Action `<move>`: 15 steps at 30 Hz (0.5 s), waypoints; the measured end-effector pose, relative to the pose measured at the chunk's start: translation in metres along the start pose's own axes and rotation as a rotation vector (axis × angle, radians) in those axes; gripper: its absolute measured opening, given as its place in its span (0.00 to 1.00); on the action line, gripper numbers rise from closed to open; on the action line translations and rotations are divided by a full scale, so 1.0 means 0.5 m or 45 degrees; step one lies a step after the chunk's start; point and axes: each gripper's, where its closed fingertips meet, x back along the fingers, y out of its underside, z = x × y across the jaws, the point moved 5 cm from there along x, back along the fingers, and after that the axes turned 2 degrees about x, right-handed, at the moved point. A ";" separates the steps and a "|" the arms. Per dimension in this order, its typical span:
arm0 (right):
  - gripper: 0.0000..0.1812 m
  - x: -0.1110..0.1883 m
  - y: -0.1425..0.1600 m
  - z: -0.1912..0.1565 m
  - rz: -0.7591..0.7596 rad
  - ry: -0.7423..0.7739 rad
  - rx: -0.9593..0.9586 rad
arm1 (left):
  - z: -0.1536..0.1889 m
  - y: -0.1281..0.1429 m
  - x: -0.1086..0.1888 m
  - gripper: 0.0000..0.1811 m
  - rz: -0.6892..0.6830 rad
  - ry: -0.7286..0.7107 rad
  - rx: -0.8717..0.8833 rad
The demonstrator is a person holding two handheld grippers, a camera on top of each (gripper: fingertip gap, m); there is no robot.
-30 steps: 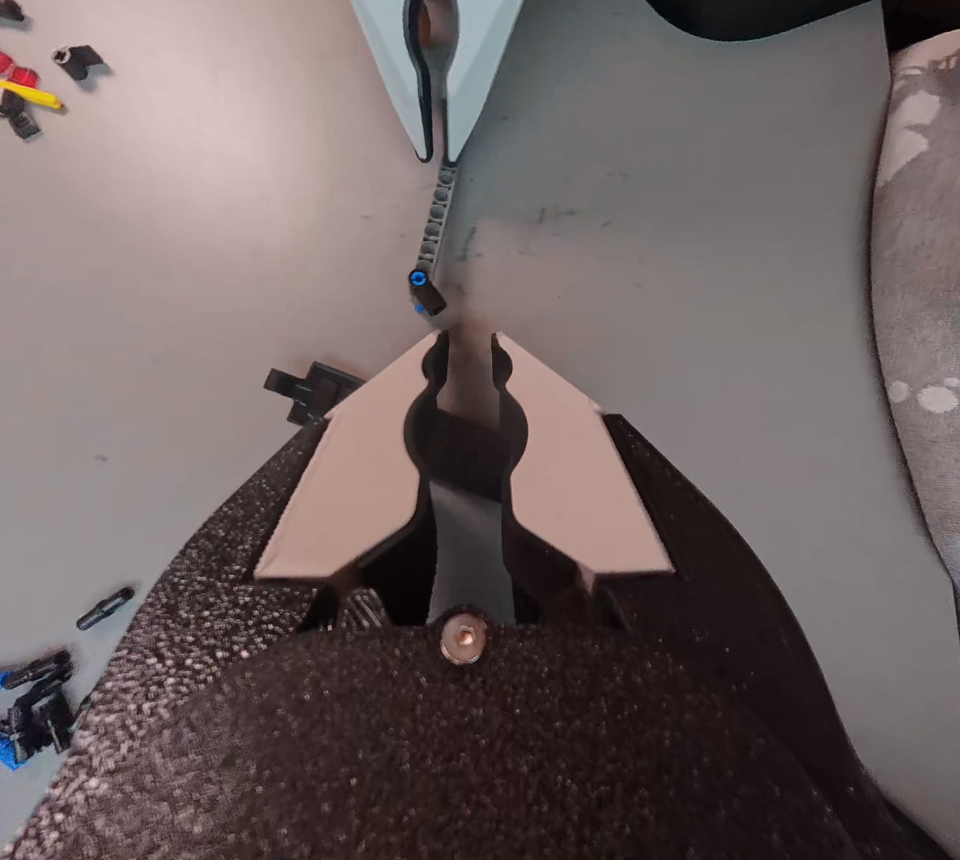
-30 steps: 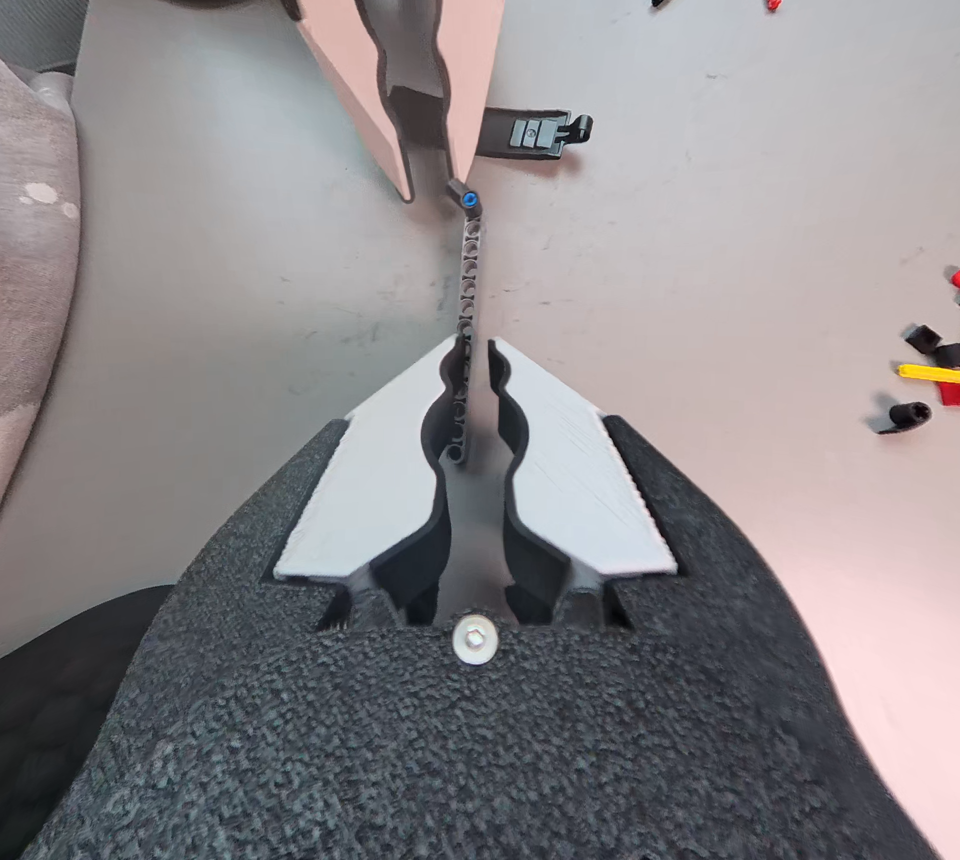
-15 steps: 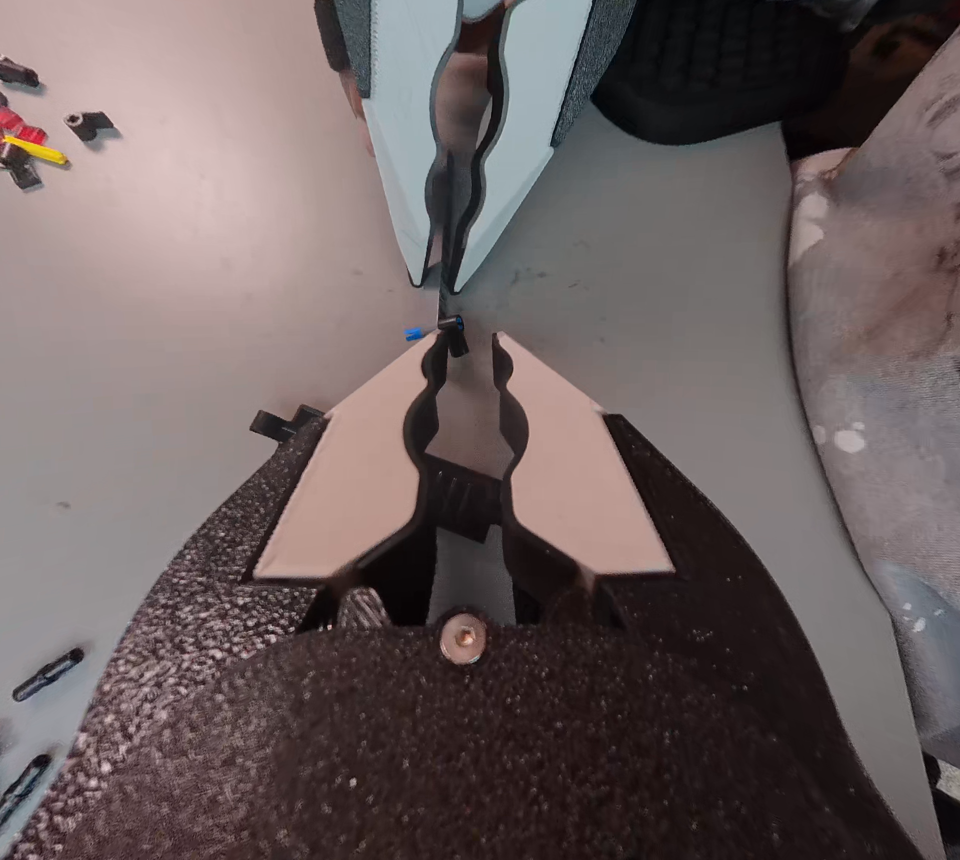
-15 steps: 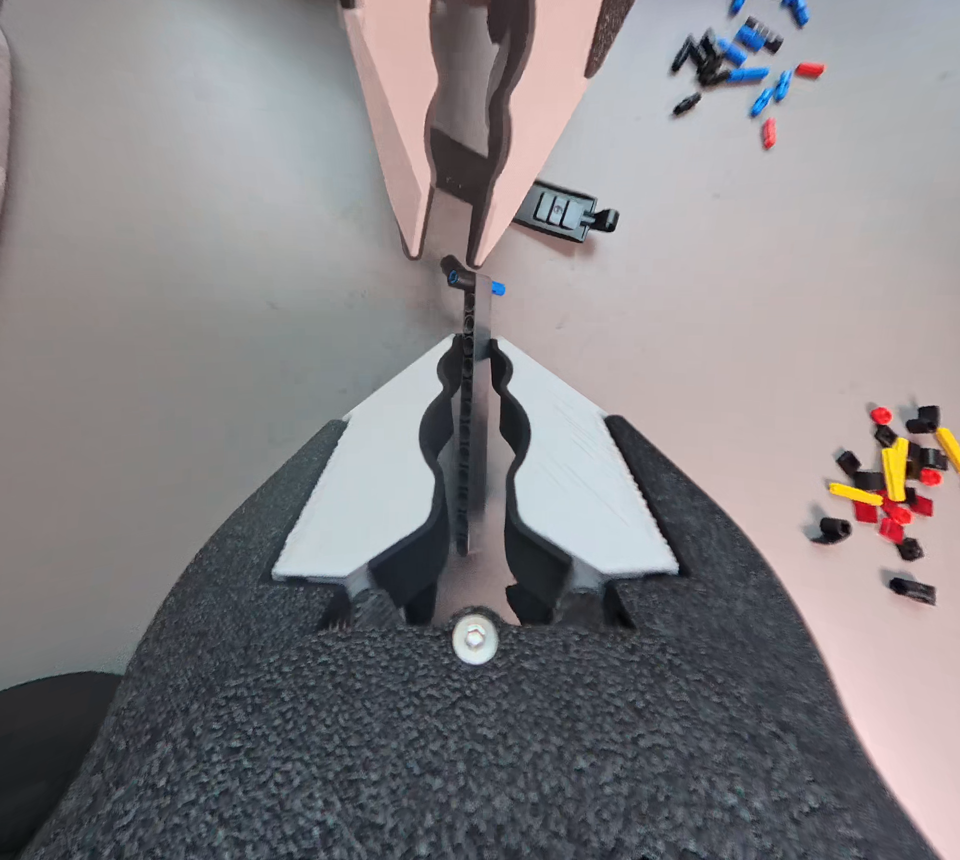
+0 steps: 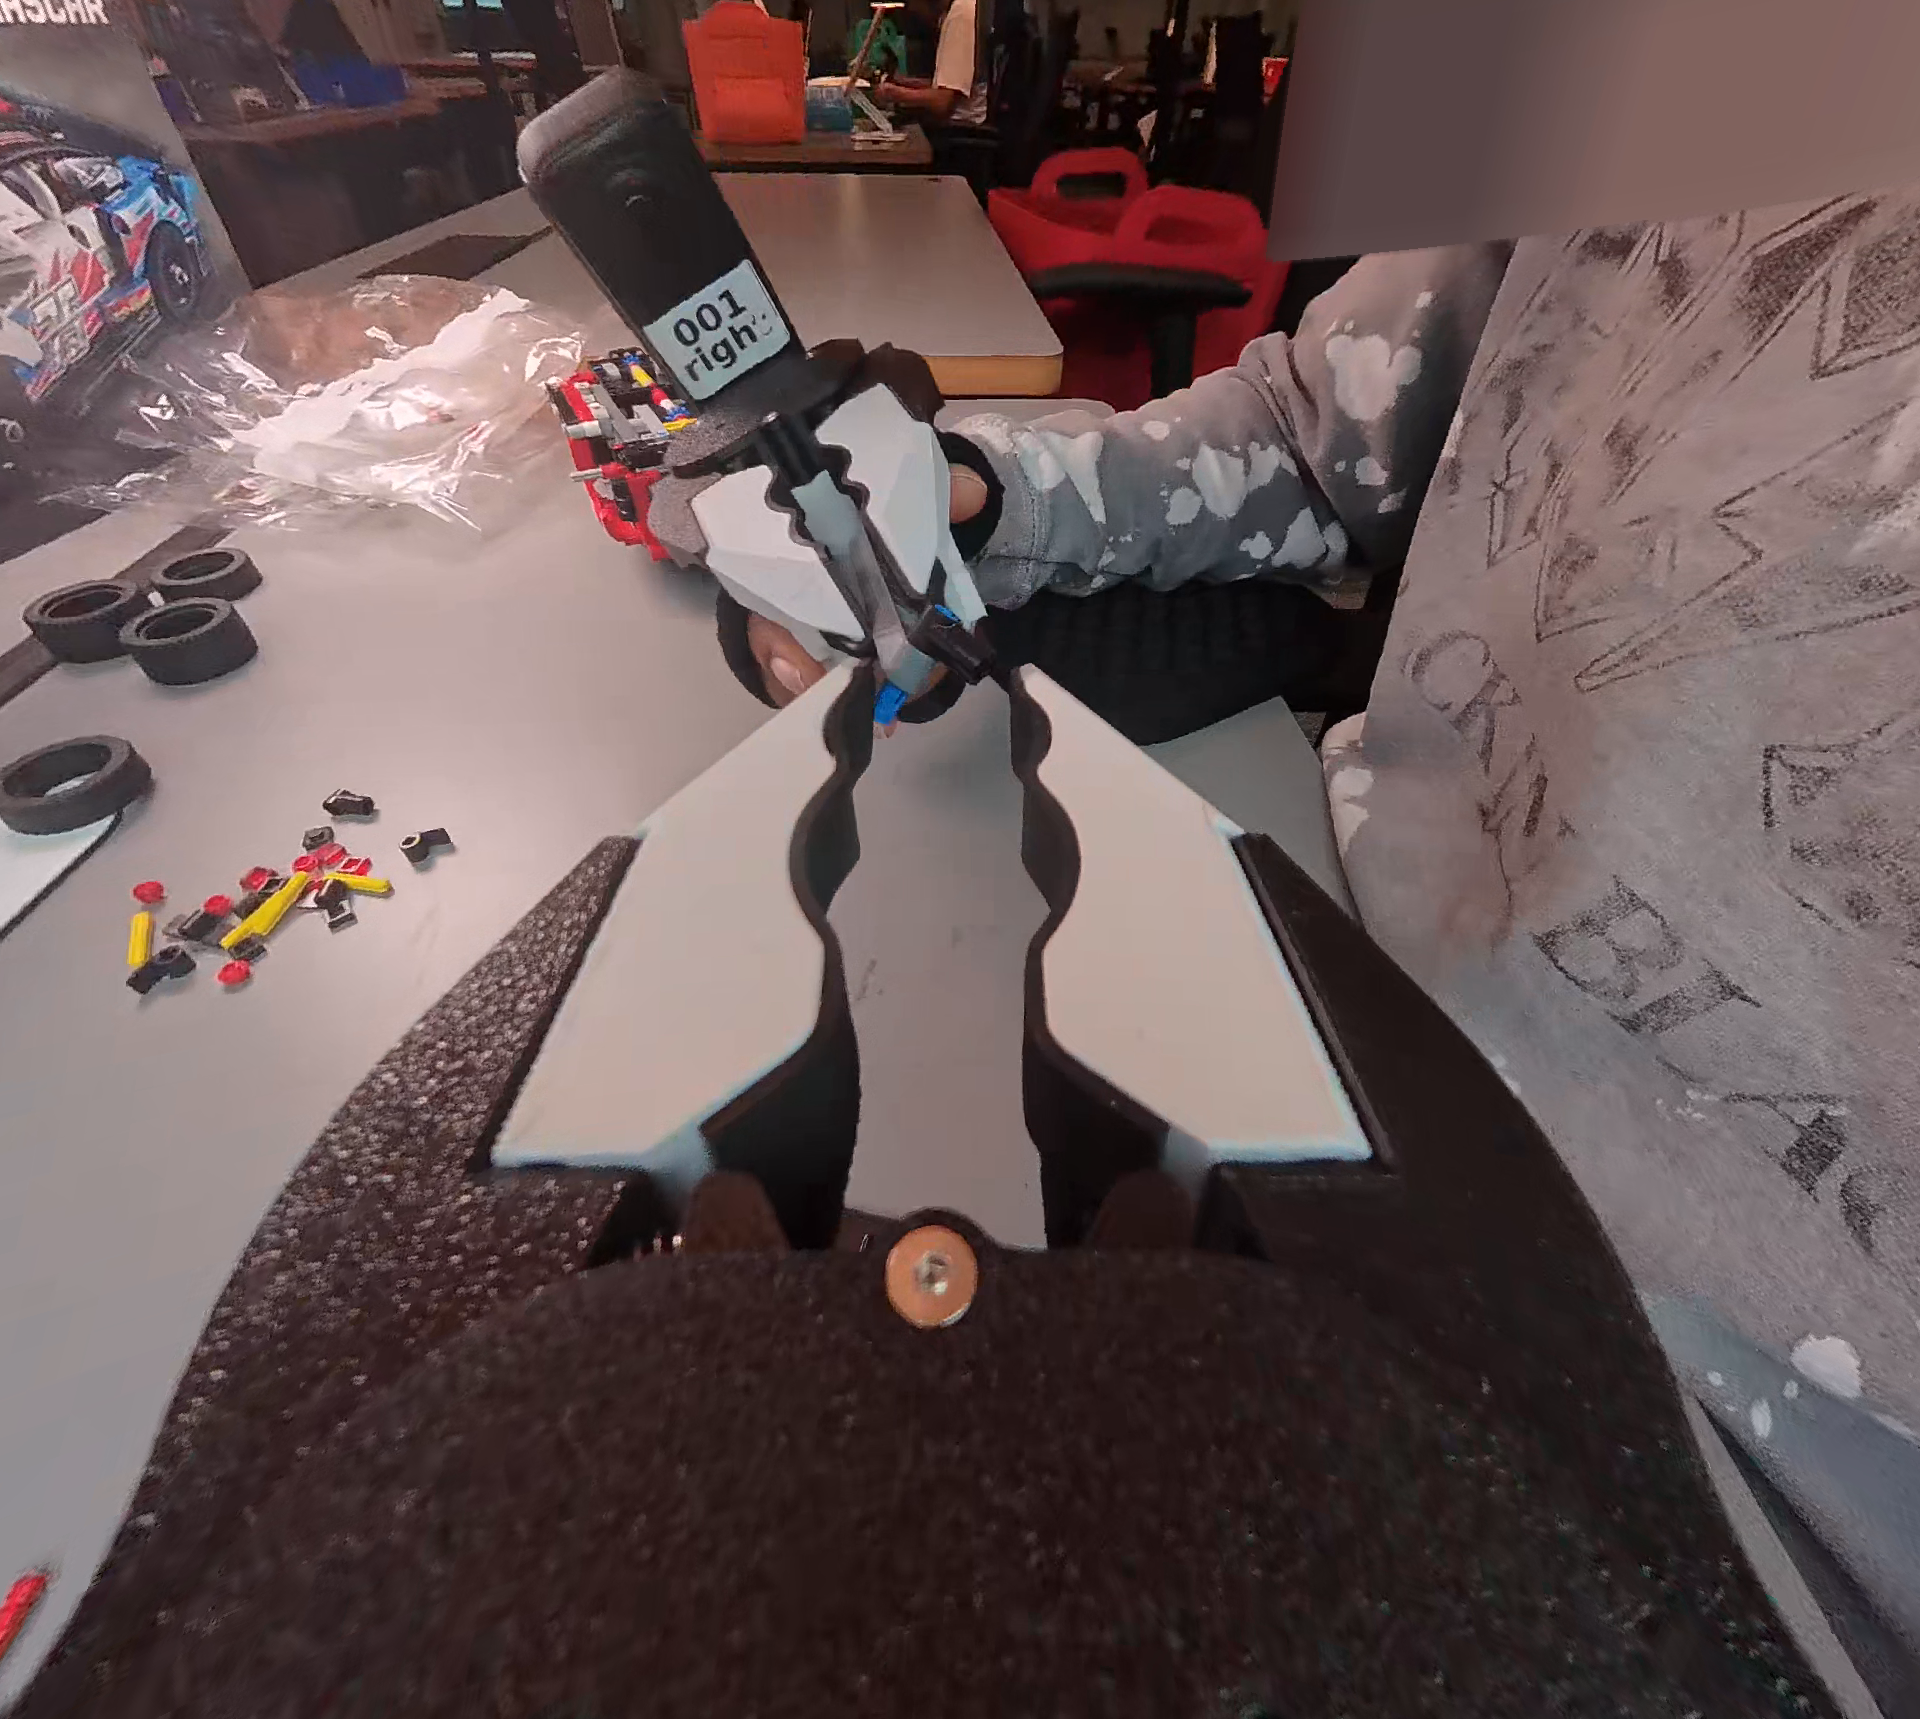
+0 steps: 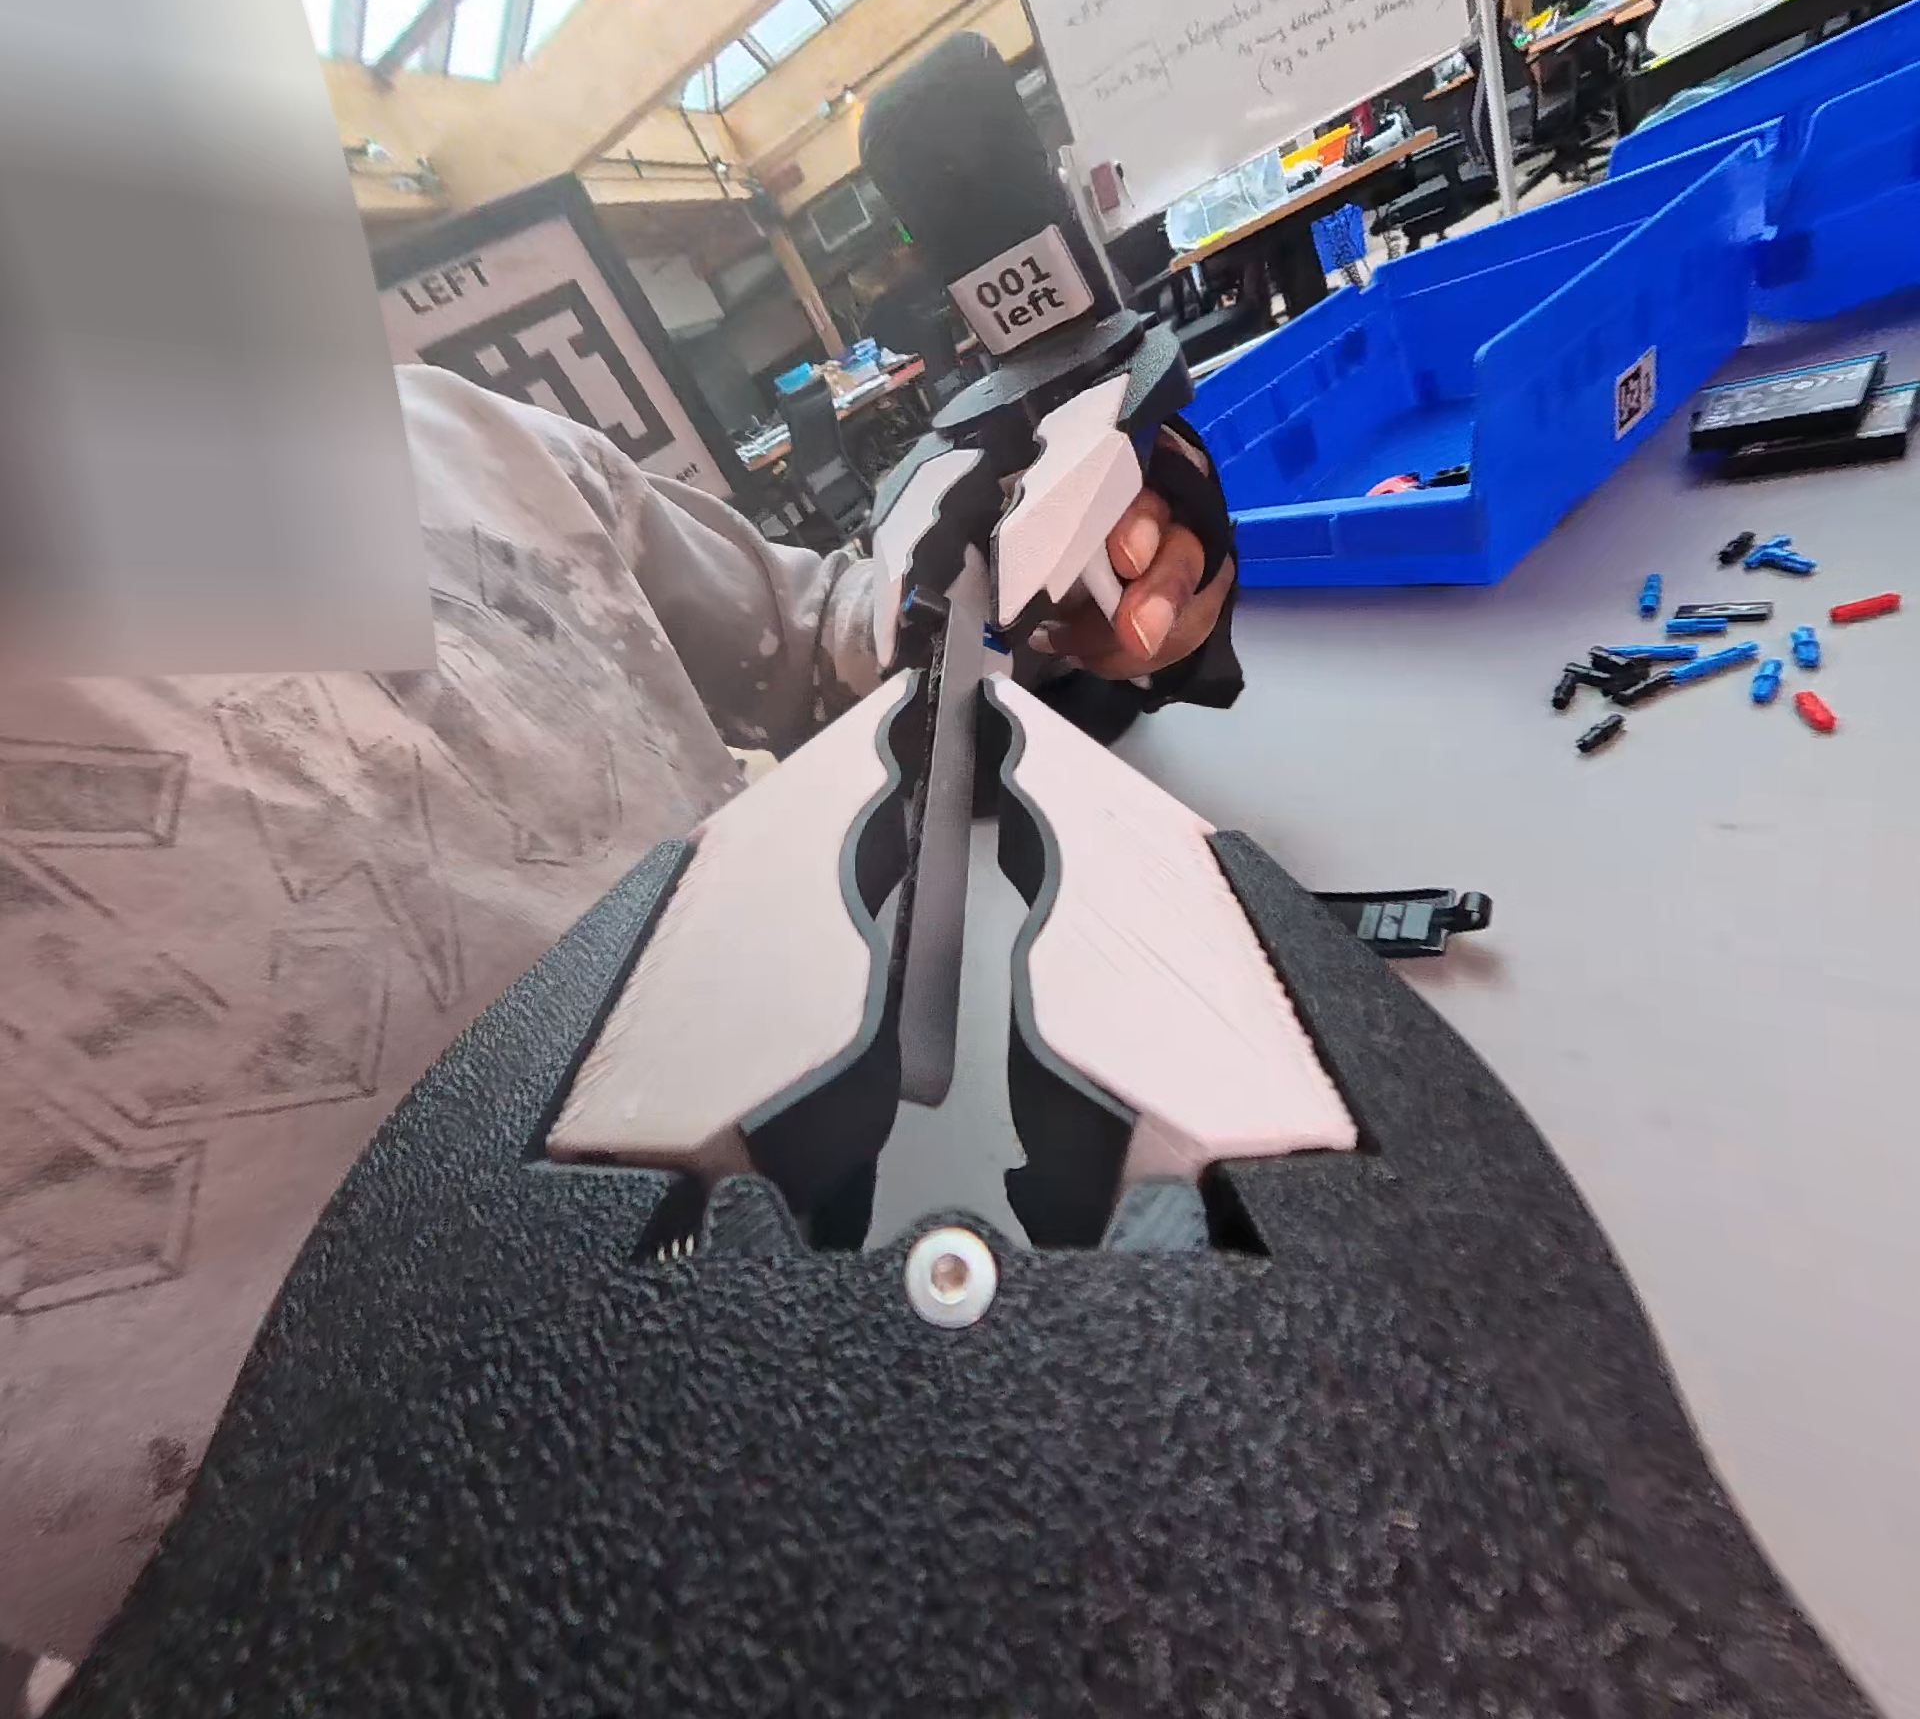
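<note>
My right gripper (image 6: 951, 693) is shut on a long dark grey holed beam (image 6: 940, 890) and holds it in the air above the grey table (image 6: 1558, 1098). The beam points at my left gripper (image 6: 951, 620). In the left wrist view the beam (image 5: 852, 547) sticks out of the right gripper (image 5: 909, 630) and ends in a black connector (image 5: 961, 646) with a blue pin (image 5: 885, 703). My left gripper (image 5: 935, 677) is open, and that end sits at the gap between its tips. I cannot tell whether it touches them.
Black tyres (image 5: 187, 641), a pile of small red, yellow and black parts (image 5: 260, 900), a half-built red model (image 5: 618, 443) and plastic bags (image 5: 343, 412) lie to the left. A blue bin (image 6: 1507, 422), loose blue, black and red pins (image 6: 1704, 661) and a black part (image 6: 1403, 921) lie on the other side. A person's grey sweatshirt (image 5: 1662, 734) is close by. Both grippers' tips are close together, under 4 cm apart.
Both grippers have tilted up from looking down at the table to looking level, lifting the beam. The left gripper's jaws stand wider, and the beam's connector end now sits at their tips.
</note>
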 end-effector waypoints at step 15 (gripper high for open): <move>0.04 -0.020 0.018 0.012 0.063 -0.171 -0.394 | -0.013 0.003 0.010 0.06 -0.043 -0.149 -0.019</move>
